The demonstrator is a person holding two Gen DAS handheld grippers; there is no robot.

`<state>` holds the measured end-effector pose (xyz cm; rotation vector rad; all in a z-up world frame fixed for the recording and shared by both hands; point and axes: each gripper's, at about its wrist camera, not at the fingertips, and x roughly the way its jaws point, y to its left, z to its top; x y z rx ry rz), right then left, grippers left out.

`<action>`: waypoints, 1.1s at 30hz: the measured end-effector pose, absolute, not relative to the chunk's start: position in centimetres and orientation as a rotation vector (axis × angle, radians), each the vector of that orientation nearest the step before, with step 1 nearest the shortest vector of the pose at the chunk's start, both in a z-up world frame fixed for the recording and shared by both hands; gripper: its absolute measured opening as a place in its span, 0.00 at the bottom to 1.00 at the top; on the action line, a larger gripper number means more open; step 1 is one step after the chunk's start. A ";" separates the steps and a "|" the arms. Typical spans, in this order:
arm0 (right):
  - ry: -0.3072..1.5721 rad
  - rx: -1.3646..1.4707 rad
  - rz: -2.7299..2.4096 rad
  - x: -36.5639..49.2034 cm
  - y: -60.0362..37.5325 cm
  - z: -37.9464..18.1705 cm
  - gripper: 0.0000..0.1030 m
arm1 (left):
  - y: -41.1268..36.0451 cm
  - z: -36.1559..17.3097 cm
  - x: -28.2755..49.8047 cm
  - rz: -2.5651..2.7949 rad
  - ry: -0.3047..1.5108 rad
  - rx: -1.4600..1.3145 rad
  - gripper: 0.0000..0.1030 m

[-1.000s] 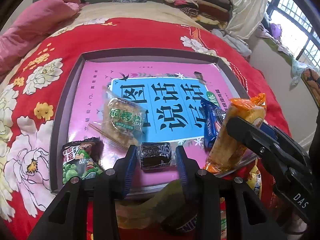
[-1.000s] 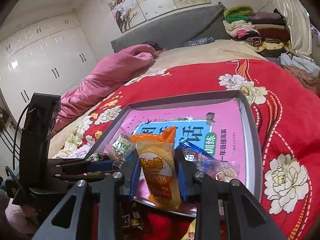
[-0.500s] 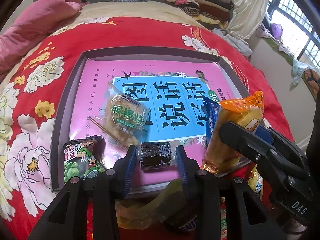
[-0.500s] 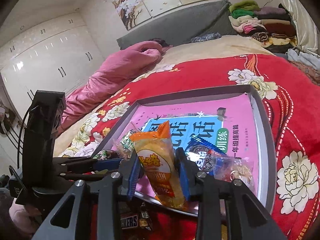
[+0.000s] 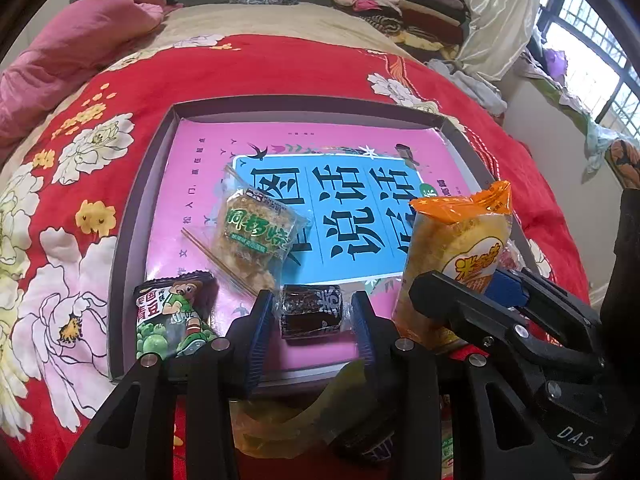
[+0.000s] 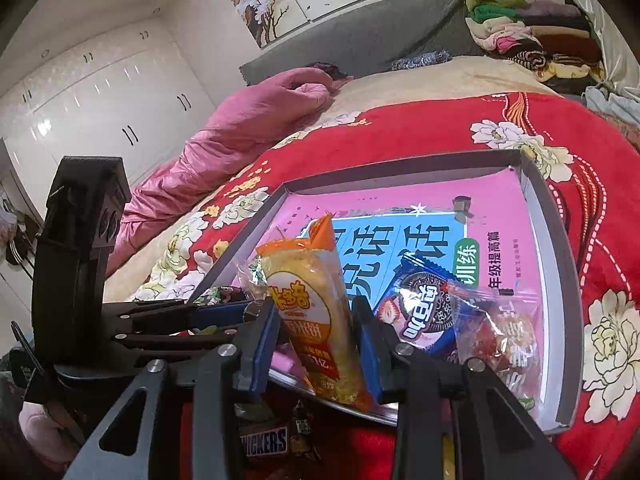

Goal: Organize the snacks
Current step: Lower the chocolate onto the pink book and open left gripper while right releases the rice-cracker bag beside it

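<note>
Meanwhile, over the last second the right gripper [image 6: 316,344] has carried the orange pack [image 6: 316,316] a little farther in over the near edge of the tray [image 5: 132,216], and in the left view the pack has slid leftward until it now hides the blue cookie pack [image 6: 424,312] that showed beside it a moment ago. The left gripper [image 5: 310,320] has hardly moved. That suggests the orange pack is about to be set down with the other snacks, so this placing step looks nearly done. The right gripper is clenched on the orange pack, both pads pressing its lower half while the crimped top stands upright above them; its bottom end hangs just past the tray's front rim. The left gripper brackets the dark bar [image 5: 311,310], which lies on the pink book cover near the tray's front; the pads stand close on either side, but I cannot tell whether they actually press it. Left of it sits the green-pea pack [image 5: 172,312], and just behind lies the clear biscuit pack [image 5: 256,236]. A Snickers [image 6: 264,442] lies outside, below the tray.
</note>
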<state>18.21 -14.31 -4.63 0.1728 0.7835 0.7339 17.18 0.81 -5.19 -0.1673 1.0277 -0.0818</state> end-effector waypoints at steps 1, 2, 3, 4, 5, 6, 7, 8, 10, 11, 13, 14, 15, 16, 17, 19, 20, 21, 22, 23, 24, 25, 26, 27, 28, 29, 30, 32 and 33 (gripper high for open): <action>0.785 0.173 0.733 18.2 -14.3 -4.6 0.37 | 0.8 -5.2 17.2 -0.082 1.028 -0.167 0.40; 0.786 0.173 0.732 18.2 -14.3 -4.7 0.37 | 0.8 -5.2 17.2 -0.083 1.027 -0.168 0.40; 0.787 0.169 0.729 18.1 -14.3 -4.6 0.38 | 0.9 -5.1 17.2 -0.083 1.027 -0.168 0.40; 0.786 0.163 0.727 18.0 -14.3 -4.5 0.39 | 0.9 -5.1 17.2 -0.083 1.026 -0.169 0.40; 0.782 0.159 0.726 17.9 -14.3 -4.4 0.42 | 1.0 -5.1 17.1 -0.083 1.025 -0.171 0.40; 0.779 0.159 0.728 17.8 -14.4 -4.2 0.43 | 1.0 -5.1 17.1 -0.084 1.025 -0.173 0.40; 0.778 0.161 0.730 17.8 -14.4 -4.1 0.44 | 1.1 -5.0 17.1 -0.085 1.024 -0.174 0.40; 0.779 0.164 0.733 17.8 -14.5 -4.0 0.45 | 1.1 -5.0 17.1 -0.085 1.023 -0.176 0.40; 0.785 0.173 0.736 17.8 -14.8 -4.0 0.46 | 1.2 -5.0 17.1 -0.086 1.023 -0.179 0.40; 0.787 0.175 0.737 17.8 -14.8 -4.0 0.47 | 1.2 -4.9 17.1 -0.087 1.023 -0.181 0.40; 0.792 0.178 0.733 17.8 -15.0 -3.9 0.48 | 1.3 -4.9 17.1 -0.087 1.022 -0.184 0.40; 0.794 0.182 0.734 17.8 -15.1 -4.0 0.48 | 1.3 -4.8 17.1 -0.088 1.021 -0.186 0.40; 0.795 0.189 0.732 17.8 -15.2 -4.0 0.48 | 1.3 -4.8 17.1 -0.089 1.020 -0.187 0.40; 0.796 0.192 0.731 17.8 -15.3 -4.0 0.48 | 1.3 -4.8 17.1 -0.089 1.019 -0.187 0.40; 0.795 0.195 0.729 17.9 -15.4 -3.9 0.48 | 1.3 -4.7 17.1 -0.088 1.017 -0.186 0.40; 0.795 0.197 0.726 17.9 -15.5 -3.9 0.48 | 1.3 -4.6 17.1 -0.088 1.015 -0.187 0.40; 0.794 0.196 0.724 17.9 -15.5 -3.9 0.48 | 1.3 -4.6 17.1 -0.087 1.015 -0.187 0.40; 0.793 0.196 0.723 17.8 -15.5 -3.9 0.48 | 1.4 -4.6 17.1 -0.086 1.014 -0.187 0.41; 0.793 0.195 0.722 17.9 -15.5 -3.9 0.48 | 1.3 -4.6 17.1 -0.087 1.014 -0.187 0.41; 0.793 0.193 0.721 17.9 -15.6 -3.9 0.48 | 1.3 -4.6 17.1 -0.087 1.015 -0.188 0.41; 0.791 0.190 0.718 17.9 -15.6 -3.8 0.48 | 1.4 -4.6 17.1 -0.088 1.015 -0.189 0.41; 0.790 0.187 0.716 17.8 -15.5 -3.8 0.48 | 1.4 -4.6 17.1 -0.089 1.016 -0.190 0.43; 0.790 0.185 0.716 17.7 -15.5 -3.8 0.48 | 1.4 -4.5 17.1 -0.089 1.015 -0.190 0.44; 0.788 0.181 0.712 17.7 -15.6 -3.8 0.48 | 1.4 -4.5 17.1 -0.090 1.014 -0.191 0.46; 0.786 0.178 0.709 17.7 -15.5 -3.7 0.48 | 1.4 -4.5 17.1 -0.091 1.014 -0.190 0.47; 0.784 0.175 0.708 17.6 -15.5 -3.7 0.49 | 1.3 -4.5 17.0 -0.091 1.014 -0.190 0.47; 0.781 0.171 0.706 17.6 -15.5 -3.6 0.49 | 1.3 -4.4 17.0 -0.091 1.013 -0.189 0.48; 0.773 0.160 0.699 17.5 -15.5 -3.5 0.49 | 1.3 -4.3 16.9 -0.088 1.011 -0.187 0.51; 0.769 0.155 0.698 17.5 -15.5 -3.4 0.49 | 1.3 -4.3 16.9 -0.087 1.012 -0.188 0.52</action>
